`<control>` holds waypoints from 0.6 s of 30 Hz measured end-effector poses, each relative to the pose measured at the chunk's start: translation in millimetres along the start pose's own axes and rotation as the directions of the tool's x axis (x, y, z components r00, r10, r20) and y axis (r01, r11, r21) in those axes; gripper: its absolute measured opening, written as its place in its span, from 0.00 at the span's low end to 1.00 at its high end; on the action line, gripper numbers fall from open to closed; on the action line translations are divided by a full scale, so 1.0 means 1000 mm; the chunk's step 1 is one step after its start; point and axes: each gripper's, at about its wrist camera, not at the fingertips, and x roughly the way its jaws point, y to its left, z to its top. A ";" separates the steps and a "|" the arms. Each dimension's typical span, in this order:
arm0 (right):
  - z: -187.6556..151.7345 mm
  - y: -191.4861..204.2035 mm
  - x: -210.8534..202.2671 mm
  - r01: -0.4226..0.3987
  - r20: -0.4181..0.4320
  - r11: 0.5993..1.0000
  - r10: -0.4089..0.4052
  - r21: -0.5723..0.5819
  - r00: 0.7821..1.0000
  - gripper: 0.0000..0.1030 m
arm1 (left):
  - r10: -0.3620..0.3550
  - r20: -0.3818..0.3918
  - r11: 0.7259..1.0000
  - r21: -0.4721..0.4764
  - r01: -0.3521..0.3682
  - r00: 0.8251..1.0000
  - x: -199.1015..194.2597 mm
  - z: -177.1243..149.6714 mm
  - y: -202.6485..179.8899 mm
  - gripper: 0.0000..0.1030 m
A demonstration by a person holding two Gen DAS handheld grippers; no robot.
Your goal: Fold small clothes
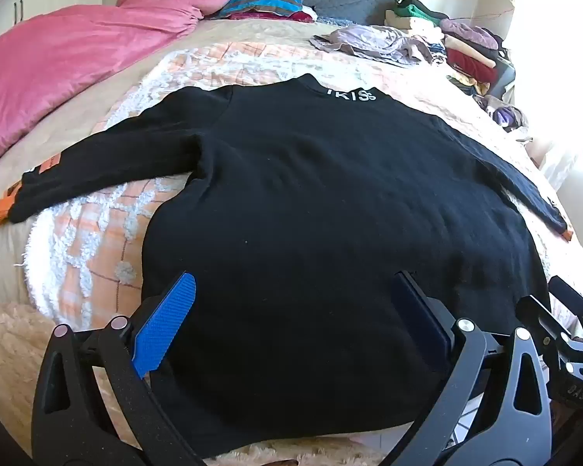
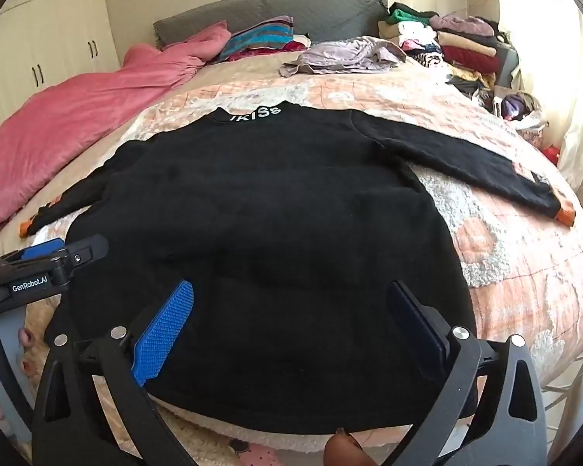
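A black sweater point(image 1: 311, 194) point(image 2: 260, 202) with white lettering at the collar lies flat on the bed, both sleeves spread out to the sides, orange cuffs point(image 1: 4, 209) point(image 2: 565, 211) at their ends. My left gripper point(image 1: 295, 283) hovers wide open above the sweater's lower hem, left of middle, with nothing between its blue pads point(image 1: 167, 322). My right gripper point(image 2: 291, 291) also stands wide open over the hem, further right, and holds nothing. The left gripper's body point(image 2: 46, 268) shows at the left edge of the right wrist view.
A pink duvet point(image 1: 58, 58) lies bunched on the bed's left side. A crumpled lilac garment point(image 2: 342, 56) and stacks of folded clothes point(image 2: 454, 42) sit at the far right near the grey headboard point(image 2: 268, 7). A peach and white blanket point(image 2: 524, 256) covers the bed.
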 end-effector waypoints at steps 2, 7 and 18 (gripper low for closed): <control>0.001 0.000 -0.002 0.015 0.016 1.000 -0.014 -0.010 1.000 0.96 | -0.001 -0.002 1.000 -0.001 0.001 1.000 0.000 0.000 0.000 0.92; -0.001 0.000 -0.003 0.028 0.024 0.999 -0.028 -0.016 0.999 0.96 | -0.002 0.001 1.000 0.004 0.002 1.000 -0.004 0.001 -0.002 0.92; 0.000 0.008 -0.005 -0.010 -0.006 1.000 0.010 -0.021 1.000 0.96 | -0.017 -0.003 1.000 0.000 0.017 1.000 -0.005 -0.001 0.001 0.92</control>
